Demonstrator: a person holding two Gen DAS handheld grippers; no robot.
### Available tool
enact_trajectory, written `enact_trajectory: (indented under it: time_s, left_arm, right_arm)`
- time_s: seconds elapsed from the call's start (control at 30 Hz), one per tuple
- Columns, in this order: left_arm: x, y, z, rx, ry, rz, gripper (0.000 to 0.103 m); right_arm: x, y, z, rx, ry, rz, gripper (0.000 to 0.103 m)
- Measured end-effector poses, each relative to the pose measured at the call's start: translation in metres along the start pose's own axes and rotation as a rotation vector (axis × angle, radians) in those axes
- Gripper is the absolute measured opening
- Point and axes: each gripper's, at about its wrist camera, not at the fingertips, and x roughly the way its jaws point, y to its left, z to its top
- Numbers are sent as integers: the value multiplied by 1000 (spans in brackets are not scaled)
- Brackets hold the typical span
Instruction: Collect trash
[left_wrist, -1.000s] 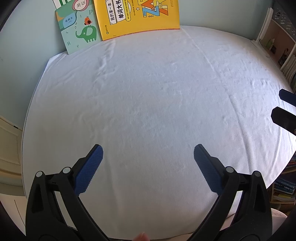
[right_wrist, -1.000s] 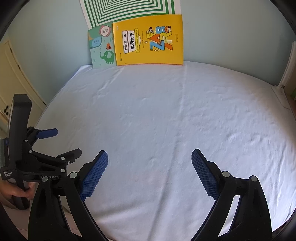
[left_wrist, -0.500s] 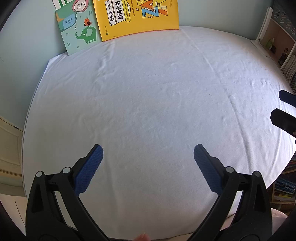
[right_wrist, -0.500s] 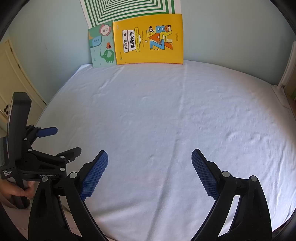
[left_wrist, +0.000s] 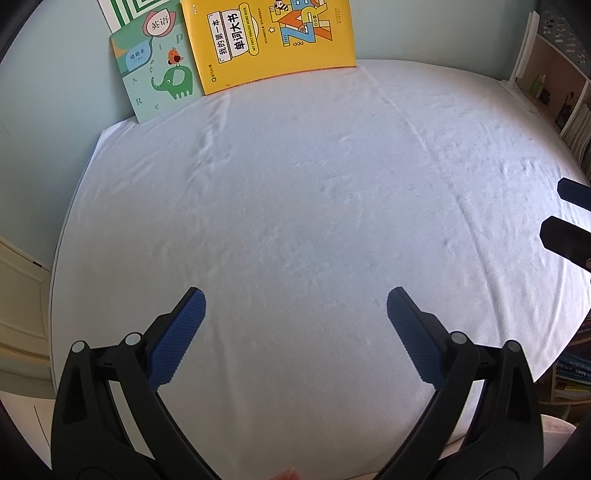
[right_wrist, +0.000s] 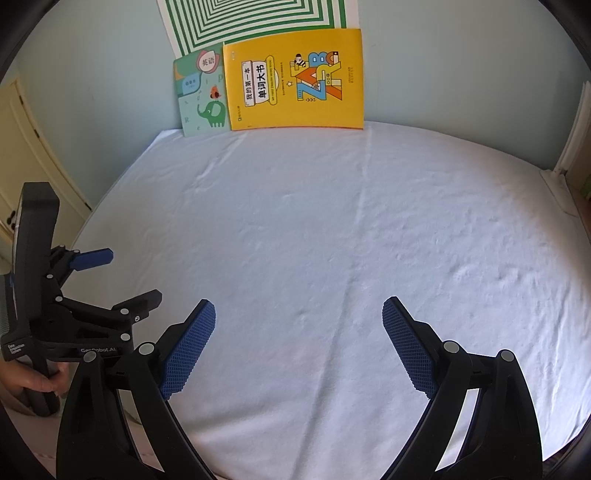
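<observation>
At the far left of the right wrist view a hand (right_wrist: 35, 380) grips the handle of the left gripper (right_wrist: 136, 275), seen side-on over the cloth's left edge with its fingers spread and nothing between them. In its own view the left gripper (left_wrist: 295, 306) hangs over the near part of the white cloth (left_wrist: 295, 206), jaws wide apart and holding nothing. Against the back wall lean a green elephant book (left_wrist: 157, 77) and, just to its right and overlapping it, a yellow book (left_wrist: 273, 37), with a green-striped sheet (right_wrist: 255, 18) behind them. No trash shows in either view, so where it lies relative to either gripper cannot be told. The right gripper (right_wrist: 299, 310) is likewise wide open and empty above the cloth, and its fingertips (left_wrist: 570, 192) poke in at the right edge of the left wrist view. A shelf (left_wrist: 557, 85) with books stands past the cloth's right side. Compared with a second ago, the books sit slightly lower in the left wrist view and the left gripper appears slightly higher in the right wrist view; the jaw openings are unchanged.
</observation>
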Motion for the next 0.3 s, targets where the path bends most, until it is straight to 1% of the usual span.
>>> enact_trajectory:
  time_s: [0.3]
  left_arm:
    - [1,1,1,-1,5,-11,96]
  right_arm:
    - [0,2,1,-6,-1,-1,91]
